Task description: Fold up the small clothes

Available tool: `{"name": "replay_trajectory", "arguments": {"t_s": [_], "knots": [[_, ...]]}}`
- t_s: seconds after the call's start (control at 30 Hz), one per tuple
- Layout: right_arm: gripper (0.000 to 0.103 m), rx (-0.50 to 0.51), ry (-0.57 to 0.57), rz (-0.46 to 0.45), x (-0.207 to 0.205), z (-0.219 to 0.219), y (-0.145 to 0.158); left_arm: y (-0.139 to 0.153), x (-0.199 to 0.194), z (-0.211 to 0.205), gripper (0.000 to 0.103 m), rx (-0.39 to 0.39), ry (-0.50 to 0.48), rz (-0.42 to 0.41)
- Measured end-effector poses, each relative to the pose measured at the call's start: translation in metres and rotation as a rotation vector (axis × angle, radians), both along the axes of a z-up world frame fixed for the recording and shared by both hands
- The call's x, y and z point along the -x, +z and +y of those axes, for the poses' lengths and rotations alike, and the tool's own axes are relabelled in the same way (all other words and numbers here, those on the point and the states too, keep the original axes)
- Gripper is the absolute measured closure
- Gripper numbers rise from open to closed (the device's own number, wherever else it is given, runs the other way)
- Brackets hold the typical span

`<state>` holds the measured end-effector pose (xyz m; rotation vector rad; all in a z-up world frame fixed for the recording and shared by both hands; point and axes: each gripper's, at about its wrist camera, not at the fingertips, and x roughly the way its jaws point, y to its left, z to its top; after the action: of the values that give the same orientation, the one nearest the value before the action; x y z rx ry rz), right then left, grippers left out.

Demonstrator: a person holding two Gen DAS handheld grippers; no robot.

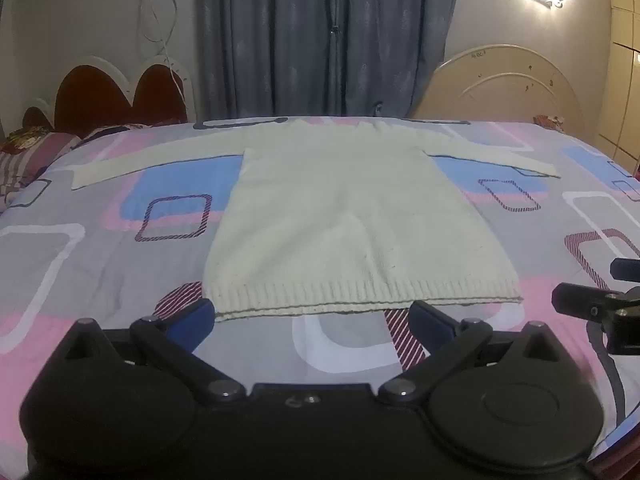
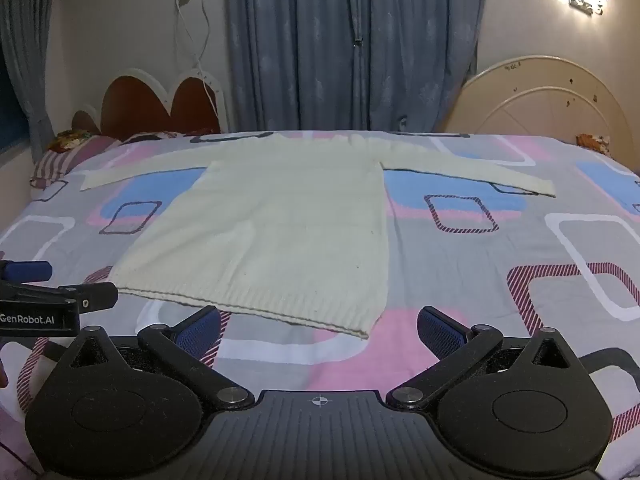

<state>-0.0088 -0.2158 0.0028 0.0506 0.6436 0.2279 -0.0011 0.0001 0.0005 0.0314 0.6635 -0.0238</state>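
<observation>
Left gripper [image 1: 312,316]: jaws spread wide, nothing between them, blue ribbed pads [image 1: 192,318] on black plastic linkages, poised just short of the sweater's hem. Right gripper [image 2: 318,326]: likewise fully released and empty, its blue pads [image 2: 440,330] textured with fine ridges; the hem's near right corner lies between its fingers without touching them.

Cream knit sweater [image 1: 340,216]: laid flat near the middle of the bed, body roughly rectangular, both long sleeves stretched outward to the sides, neckline toward the far edge. Ribbed band runs along the hem [image 1: 360,300]; the knit above it appears smooth, with a few small dark specks.

Bedsheet [image 1: 100,248]: soft printed fabric in grey, pink and blue, with rounded-square outlines, some striped maroon; mild creasing.

Beyond the bed: blue pleated curtains [image 1: 320,40], a scalloped dark-red headboard [image 1: 116,92] with white trim, a cream arched footboard [image 1: 508,84].
</observation>
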Motion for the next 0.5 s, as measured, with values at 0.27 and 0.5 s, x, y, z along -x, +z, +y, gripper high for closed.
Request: {"name": "replay_trajectory", "arguments": {"t_s": [0.27,0.5], "knots": [[0.0,0.003,-0.001,-0.003,-0.0041,0.0037,-0.0023,0.001,-0.0046,0.0013,0.0,-0.013,-0.001,0.024],[0.0,0.007,0.006,0.001,-0.0084,0.0051,-0.0083,-0.0029,-0.0048,-0.0001,0.0,-0.019,0.0,0.02]]}}
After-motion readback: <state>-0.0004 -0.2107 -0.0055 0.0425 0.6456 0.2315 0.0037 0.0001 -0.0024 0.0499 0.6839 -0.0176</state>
